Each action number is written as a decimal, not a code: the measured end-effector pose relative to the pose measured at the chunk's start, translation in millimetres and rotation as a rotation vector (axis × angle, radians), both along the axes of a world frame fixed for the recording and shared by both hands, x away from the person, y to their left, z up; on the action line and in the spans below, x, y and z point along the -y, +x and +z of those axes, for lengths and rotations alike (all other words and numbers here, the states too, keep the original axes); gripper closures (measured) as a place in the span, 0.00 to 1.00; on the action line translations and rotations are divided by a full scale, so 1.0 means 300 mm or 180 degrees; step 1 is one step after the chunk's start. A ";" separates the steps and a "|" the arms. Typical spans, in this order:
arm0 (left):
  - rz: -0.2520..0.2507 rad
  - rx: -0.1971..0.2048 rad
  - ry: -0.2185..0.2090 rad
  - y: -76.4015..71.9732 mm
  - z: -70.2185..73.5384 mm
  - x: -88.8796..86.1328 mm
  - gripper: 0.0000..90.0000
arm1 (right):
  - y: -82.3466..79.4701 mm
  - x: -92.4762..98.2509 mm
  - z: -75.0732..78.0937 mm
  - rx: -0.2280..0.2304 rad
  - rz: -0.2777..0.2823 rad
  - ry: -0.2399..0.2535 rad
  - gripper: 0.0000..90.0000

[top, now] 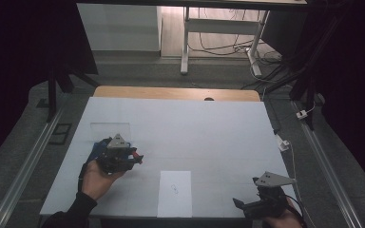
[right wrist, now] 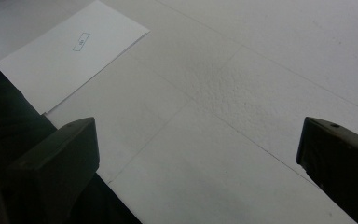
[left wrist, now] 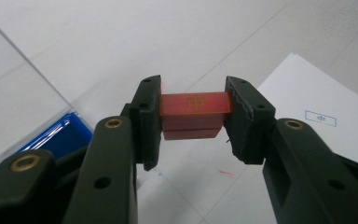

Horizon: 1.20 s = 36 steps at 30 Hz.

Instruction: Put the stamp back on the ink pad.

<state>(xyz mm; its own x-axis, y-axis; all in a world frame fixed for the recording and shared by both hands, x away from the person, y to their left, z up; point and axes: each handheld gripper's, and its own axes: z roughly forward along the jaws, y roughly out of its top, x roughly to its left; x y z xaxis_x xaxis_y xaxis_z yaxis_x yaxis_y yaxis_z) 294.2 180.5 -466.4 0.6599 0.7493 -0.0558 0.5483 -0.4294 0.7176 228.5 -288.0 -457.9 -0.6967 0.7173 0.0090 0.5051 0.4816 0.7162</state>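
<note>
Left gripper [left wrist: 193, 123] around red block [left wrist: 194, 103]

One red block [left wrist: 194, 109], one white sheet [top: 175, 192] at 6 o'clock on the surface [top: 195, 128], one clear cover [top: 110, 130], one blue box [left wrist: 58, 135], two grippers.

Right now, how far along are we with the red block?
Done: the left gripper is shut on the red block and holds it above the table, beside the clear case with the blue base. In hand: carrying it. Left: setting it down, perhaps on the white sheet. The right gripper waits open, holding nothing.
</note>
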 end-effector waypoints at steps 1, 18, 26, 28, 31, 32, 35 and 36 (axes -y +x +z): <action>0.0020 0.0002 0.0003 0.002 -0.001 -0.007 0.65 | 0.000 0.001 0.001 -0.0002 -0.0002 -0.0005 0.00; 0.0356 -0.0029 -0.0016 0.040 -0.024 -0.116 0.65 | 0.001 0.002 0.001 -0.0007 -0.0011 0.0006 0.00; 0.0496 -0.0034 -0.0009 0.055 -0.033 -0.158 0.65 | 0.001 0.000 0.000 -0.0005 -0.0012 0.0003 0.00; 0.0525 -0.0042 -0.0013 0.059 -0.035 -0.170 0.65 | 0.000 0.000 0.000 -0.0003 -0.0011 -0.0003 0.00; 0.0574 -0.0046 -0.0008 0.065 -0.038 -0.187 0.65 | 0.000 -0.001 0.000 -0.0002 -0.0011 -0.0006 0.00; 0.0594 -0.0052 -0.0003 0.067 -0.040 -0.195 0.65 | 0.000 -0.001 0.000 -0.0002 -0.0011 -0.0006 0.00; 0.0642 -0.0073 0.0003 0.073 -0.043 -0.211 0.65 | 0.001 -0.001 0.000 -0.0004 -0.0013 -0.0007 0.00; 0.0661 -0.0079 0.0005 0.074 -0.045 -0.215 0.65 | 0.000 -0.001 0.000 -0.0003 -0.0012 -0.0008 0.00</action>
<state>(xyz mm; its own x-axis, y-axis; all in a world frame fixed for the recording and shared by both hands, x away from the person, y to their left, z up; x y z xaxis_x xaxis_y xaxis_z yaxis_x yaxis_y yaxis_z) 316.5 245.1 -479.8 0.4897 0.8691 -0.0689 0.6426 -0.3064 0.7022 228.6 -287.7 -457.9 -0.6939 0.7201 0.0077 0.5076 0.4815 0.7145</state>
